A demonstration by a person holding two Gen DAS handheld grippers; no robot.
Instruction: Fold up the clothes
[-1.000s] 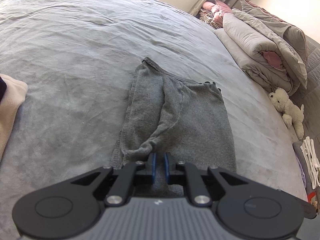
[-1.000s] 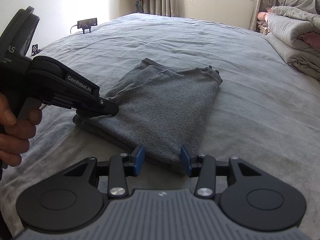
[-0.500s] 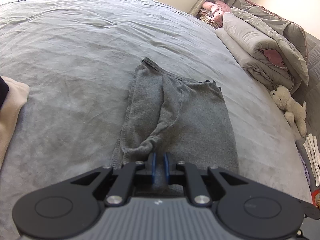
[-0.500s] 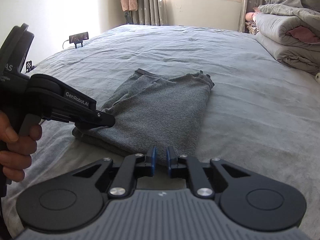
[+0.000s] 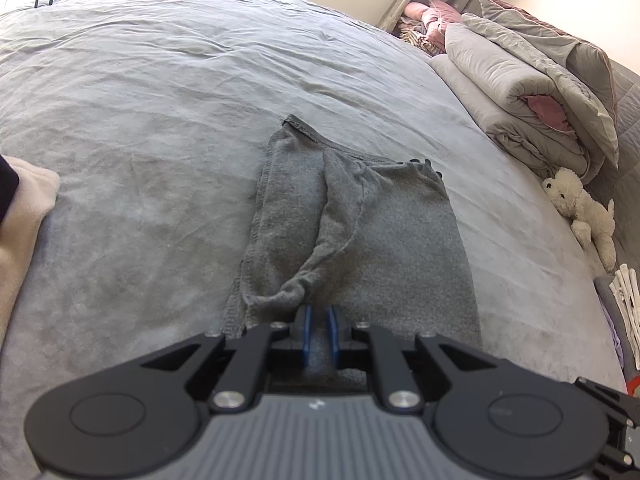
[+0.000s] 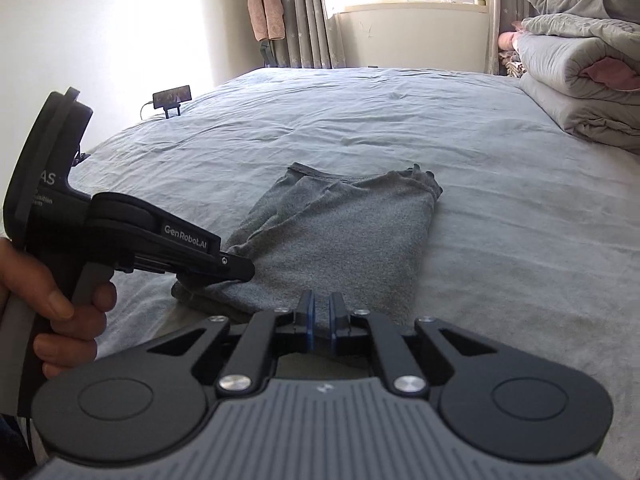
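Your left hand (image 6: 60, 304) sits at the left edge of the right-wrist view, and your left tongs (image 5: 319, 326) are clamped narrow on the near left corner of the grey garment (image 5: 360, 248). A fold of cloth shows pinched between the blue pads. The garment lies part-folded in the middle of the frame, on the grey bed (image 5: 140, 100). Your right tongs (image 6: 321, 318) are squeezed just as narrow on the near edge, cloth caught between them. It looks like soft, limp, light knit that will sag and drape once lifted, and the layers may slide apart. Hold both near corners, through every layer. At the right, folded quilts (image 5: 520, 92) stay well apart.
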